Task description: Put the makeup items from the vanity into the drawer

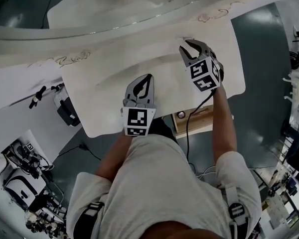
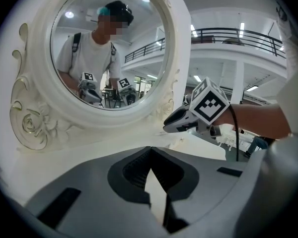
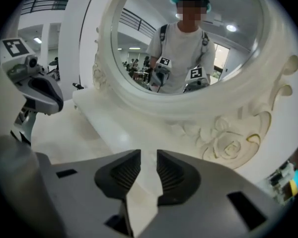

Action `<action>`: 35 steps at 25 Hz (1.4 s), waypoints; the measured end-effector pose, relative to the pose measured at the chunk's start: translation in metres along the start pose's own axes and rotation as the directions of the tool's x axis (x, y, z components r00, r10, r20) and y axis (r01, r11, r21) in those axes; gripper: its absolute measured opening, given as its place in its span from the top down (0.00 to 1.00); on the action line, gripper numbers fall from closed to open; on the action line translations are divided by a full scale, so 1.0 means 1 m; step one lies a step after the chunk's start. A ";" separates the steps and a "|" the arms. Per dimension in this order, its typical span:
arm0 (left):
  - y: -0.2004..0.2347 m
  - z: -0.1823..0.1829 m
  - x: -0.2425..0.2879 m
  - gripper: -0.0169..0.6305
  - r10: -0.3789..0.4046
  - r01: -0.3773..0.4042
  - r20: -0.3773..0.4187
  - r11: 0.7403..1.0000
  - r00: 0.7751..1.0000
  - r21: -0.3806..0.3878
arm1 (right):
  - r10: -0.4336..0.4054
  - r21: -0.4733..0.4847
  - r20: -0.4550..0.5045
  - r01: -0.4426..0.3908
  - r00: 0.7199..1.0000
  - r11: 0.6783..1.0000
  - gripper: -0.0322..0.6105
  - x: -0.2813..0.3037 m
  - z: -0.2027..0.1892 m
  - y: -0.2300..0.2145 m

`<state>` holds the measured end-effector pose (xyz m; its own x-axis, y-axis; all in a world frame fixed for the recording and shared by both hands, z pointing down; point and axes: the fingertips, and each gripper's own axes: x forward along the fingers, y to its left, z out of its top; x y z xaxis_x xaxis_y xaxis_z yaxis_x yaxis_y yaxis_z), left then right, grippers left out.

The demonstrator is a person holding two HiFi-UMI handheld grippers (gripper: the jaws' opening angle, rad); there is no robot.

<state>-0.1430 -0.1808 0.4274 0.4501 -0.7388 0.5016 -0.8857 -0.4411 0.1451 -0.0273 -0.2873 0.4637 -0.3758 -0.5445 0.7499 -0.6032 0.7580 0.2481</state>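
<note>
Left hand-held gripper (image 1: 148, 77): jaws pressed together, nothing in them, over the near part of the white table (image 1: 104, 78).
Mirror (image 2: 109, 48): round, carved white frame, at the back of the table facing both grippers.
Right hand-held gripper (image 1: 193, 46): jaws spread, nothing between them, further back, closer to the mirror.
Drawer (image 1: 204, 121): wooden, sticking out below the table's near edge under the right forearm; a small round thing (image 1: 181, 114) sits at its left end, can't tell what it is.

Over the vanity top (image 1: 109, 78), right tongs (image 1: 188, 43) stand nearer the mirror (image 3: 154, 103) than left tongs (image 1: 149, 77).
</note>
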 end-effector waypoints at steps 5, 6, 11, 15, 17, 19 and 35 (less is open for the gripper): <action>0.001 -0.005 0.002 0.97 -0.017 0.017 -0.017 1.000 1.000 0.006 | 0.048 -0.172 -0.097 -0.064 0.994 0.983 0.78 0.024 -0.014 -0.007; 0.002 -0.007 0.002 0.97 -0.019 0.019 -0.020 1.000 1.000 0.006 | 0.059 -0.194 -0.113 -0.080 0.992 0.978 0.78 0.028 -0.017 -0.008; 0.005 -0.009 0.002 0.96 -0.025 0.025 -0.028 1.000 0.999 0.000 | 0.097 -0.236 -0.189 -0.141 0.977 0.961 0.78 0.042 -0.028 -0.012; 0.006 -0.010 0.003 0.97 -0.030 0.030 -0.032 1.000 0.999 -0.003 | 0.108 -0.237 -0.219 -0.160 0.970 0.958 0.79 0.049 -0.034 -0.014; 0.007 -0.011 0.003 0.96 -0.032 0.032 -0.034 0.999 0.999 -0.008 | 0.119 -0.231 -0.226 -0.172 0.967 0.958 0.79 0.050 -0.035 -0.015; 0.007 -0.013 0.003 0.96 -0.036 0.035 -0.038 0.999 0.999 -0.013 | 0.139 -0.219 -0.231 -0.191 0.963 0.957 0.79 0.050 -0.035 -0.015; -0.006 -0.013 0.003 0.97 -0.067 0.067 -0.046 0.998 0.997 -0.005 | 0.128 -0.169 -0.224 -0.168 0.966 0.971 0.85 0.047 -0.035 -0.008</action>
<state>-0.1382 -0.1738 0.4394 0.5027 -0.6834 0.5294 -0.8542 -0.4866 0.1829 -0.0153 -0.3066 0.5183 -0.2827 -0.3486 0.8936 -0.4042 0.8882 0.2186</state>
